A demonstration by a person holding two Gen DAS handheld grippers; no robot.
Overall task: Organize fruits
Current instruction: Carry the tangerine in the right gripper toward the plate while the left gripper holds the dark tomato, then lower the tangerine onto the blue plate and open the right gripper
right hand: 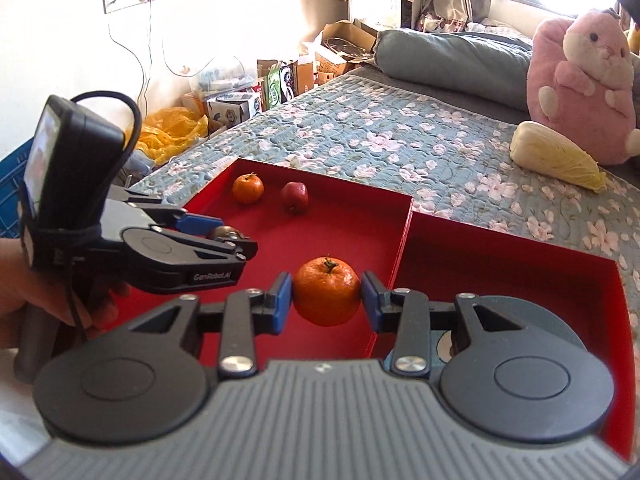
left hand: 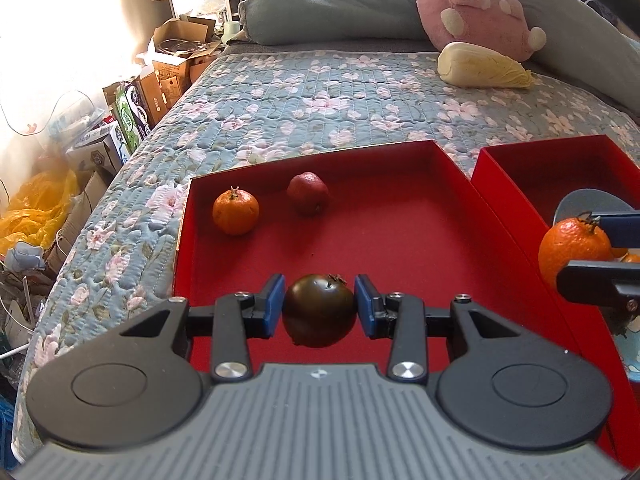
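Note:
My left gripper (left hand: 320, 306) is shut on a dark tomato (left hand: 320, 316) and holds it above the near part of the left red tray (left hand: 400, 232). At the far end of that tray lie an orange (left hand: 235, 212) and a red apple (left hand: 308, 193); both also show in the right wrist view, the orange (right hand: 248, 188) and the apple (right hand: 294, 197). My right gripper (right hand: 327, 300) is shut on another orange (right hand: 327, 296) above the near right corner of the left tray (right hand: 344, 224). In the left wrist view this orange (left hand: 574, 250) is at the right edge. The left gripper (right hand: 236, 240) shows at the left.
A second red tray (right hand: 500, 264) sits right of the first and holds a grey plate (left hand: 588, 204). Both stand on a flowered bedspread (left hand: 320, 100). A napa cabbage (left hand: 484, 66) and a pink plush toy (left hand: 480, 4) lie at the bed's far end. Cardboard boxes (left hand: 168, 68) crowd the floor at left.

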